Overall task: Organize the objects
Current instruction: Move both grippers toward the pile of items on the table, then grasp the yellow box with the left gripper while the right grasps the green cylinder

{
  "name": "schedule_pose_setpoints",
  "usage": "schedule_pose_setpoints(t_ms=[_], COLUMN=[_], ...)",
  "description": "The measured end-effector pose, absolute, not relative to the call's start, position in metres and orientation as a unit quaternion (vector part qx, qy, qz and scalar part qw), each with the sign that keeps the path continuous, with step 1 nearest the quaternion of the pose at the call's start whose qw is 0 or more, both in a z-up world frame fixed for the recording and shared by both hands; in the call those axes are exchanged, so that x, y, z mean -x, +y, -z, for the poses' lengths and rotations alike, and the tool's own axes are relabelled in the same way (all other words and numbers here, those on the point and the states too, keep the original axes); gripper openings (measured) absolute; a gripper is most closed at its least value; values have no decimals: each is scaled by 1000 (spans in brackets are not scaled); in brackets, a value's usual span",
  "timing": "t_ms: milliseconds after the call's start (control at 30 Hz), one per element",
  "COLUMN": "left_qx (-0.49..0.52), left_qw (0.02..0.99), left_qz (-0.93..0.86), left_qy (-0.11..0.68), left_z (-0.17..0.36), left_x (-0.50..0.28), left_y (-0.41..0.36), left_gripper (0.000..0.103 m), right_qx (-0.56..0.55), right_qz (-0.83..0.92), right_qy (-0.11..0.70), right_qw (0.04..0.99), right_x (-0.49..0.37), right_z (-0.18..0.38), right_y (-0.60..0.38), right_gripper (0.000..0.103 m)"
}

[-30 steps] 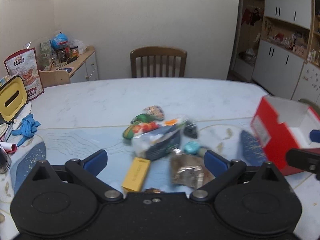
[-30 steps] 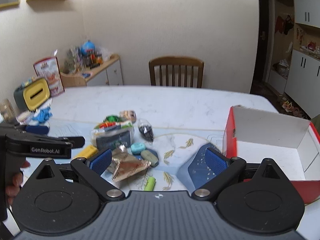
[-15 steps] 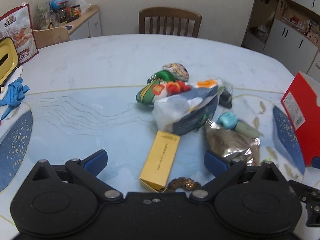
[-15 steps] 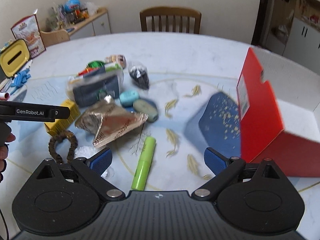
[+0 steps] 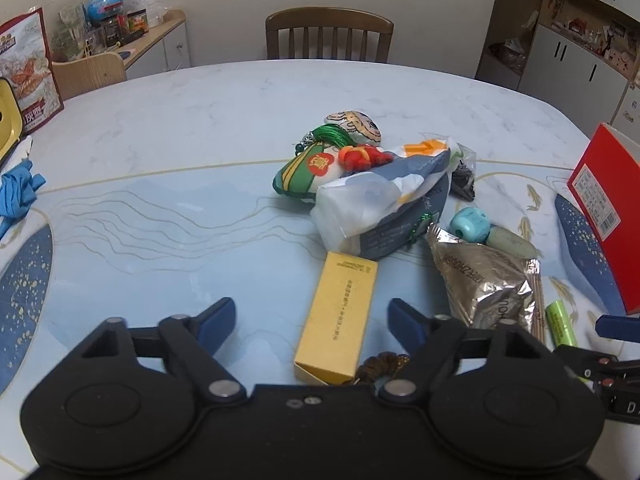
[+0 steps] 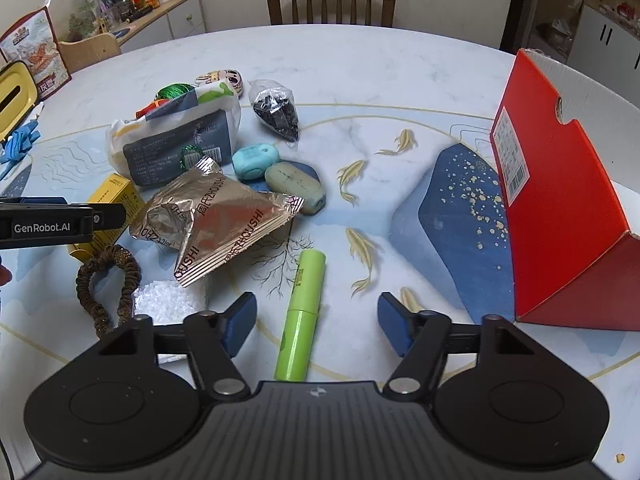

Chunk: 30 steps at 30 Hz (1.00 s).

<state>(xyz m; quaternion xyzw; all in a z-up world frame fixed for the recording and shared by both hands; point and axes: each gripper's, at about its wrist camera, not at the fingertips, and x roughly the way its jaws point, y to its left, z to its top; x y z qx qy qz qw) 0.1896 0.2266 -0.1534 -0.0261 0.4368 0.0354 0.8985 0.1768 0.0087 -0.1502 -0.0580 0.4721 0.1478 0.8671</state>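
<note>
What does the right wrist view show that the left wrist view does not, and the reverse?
Only the right wrist view shows the packet of white granules beside the whole brown braided ring, and the open white inside of the red box. Only the left wrist view shows the green zongzi-shaped pouch in full. Both share the yellow box, the silver foil packet, the green tube, the turquoise case and the wooden chair. Both grippers, left and right, are open.

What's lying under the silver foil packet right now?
The foil packet overlaps the near end of the grey-green oval case and the top edge of a bag of white granules. Whatever else sits beneath its middle is covered, so I cannot tell.
</note>
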Motion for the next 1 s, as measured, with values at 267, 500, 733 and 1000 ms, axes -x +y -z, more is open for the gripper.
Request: schedule_pose_setpoints(t_ms=[267,500,733,1000], left_qx=[26,32,37,54], left_qw=[901,900,897,891], left_qz=[-23,-5,-6,-10], left_qy=[432,435,441,450], left_z=[155,156,155,142], left_x=[-189,-189,-187,-178], left_y=[227,226,226,225], left_gripper=[59,31,29,29], right_qx=[57,57,52,35], right_qz=[-145,-137,-138,-146], right_qy=[487,490,493,480], right_qw=[859,859,857,864], right_x=[-178,-178,-177,-170], right_z=[155,157,155,139], right_y=[16,18,15,5], right_gripper=[41,28,16,16])
